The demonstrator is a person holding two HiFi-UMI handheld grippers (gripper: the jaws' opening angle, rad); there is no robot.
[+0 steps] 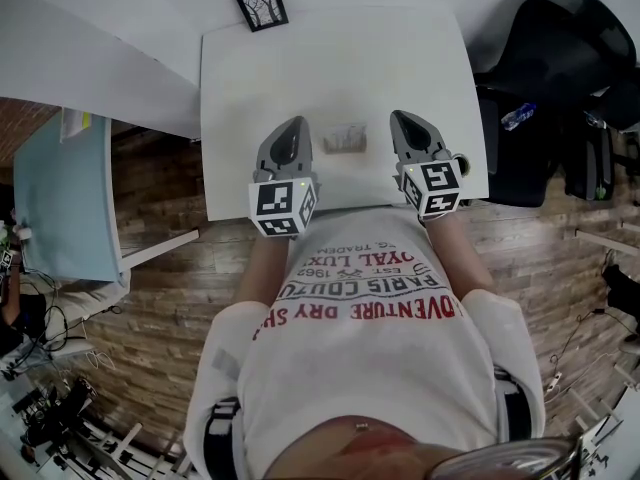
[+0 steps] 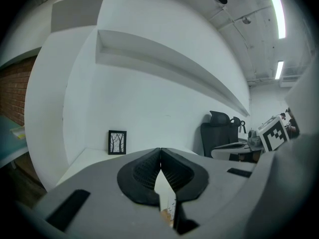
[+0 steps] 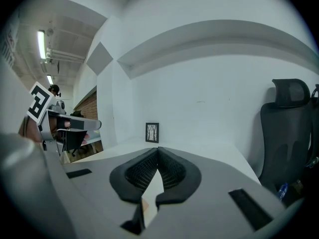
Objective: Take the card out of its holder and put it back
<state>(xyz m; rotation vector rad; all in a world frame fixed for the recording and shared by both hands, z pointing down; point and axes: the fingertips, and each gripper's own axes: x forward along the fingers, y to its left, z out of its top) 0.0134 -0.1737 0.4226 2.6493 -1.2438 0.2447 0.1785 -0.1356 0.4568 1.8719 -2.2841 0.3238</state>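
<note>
A small pale card holder [image 1: 345,139] stands on the white table [image 1: 330,68], near the front edge. I cannot make out the card in it. My left gripper [image 1: 293,125] hovers just left of the holder and my right gripper [image 1: 404,118] just right of it, both pointing towards the wall and apart from the holder. In the left gripper view the left gripper [image 2: 160,152] has its jaws meeting with nothing between them. The right gripper [image 3: 158,151] in its own view is likewise shut and empty. The holder is out of sight in both gripper views.
A small black-framed picture [image 1: 262,8] leans at the table's back edge against the wall. A black office chair [image 1: 545,78] stands right of the table, with a blue bottle [image 1: 518,116] by it. A light-blue table [image 1: 65,203] lies to the left.
</note>
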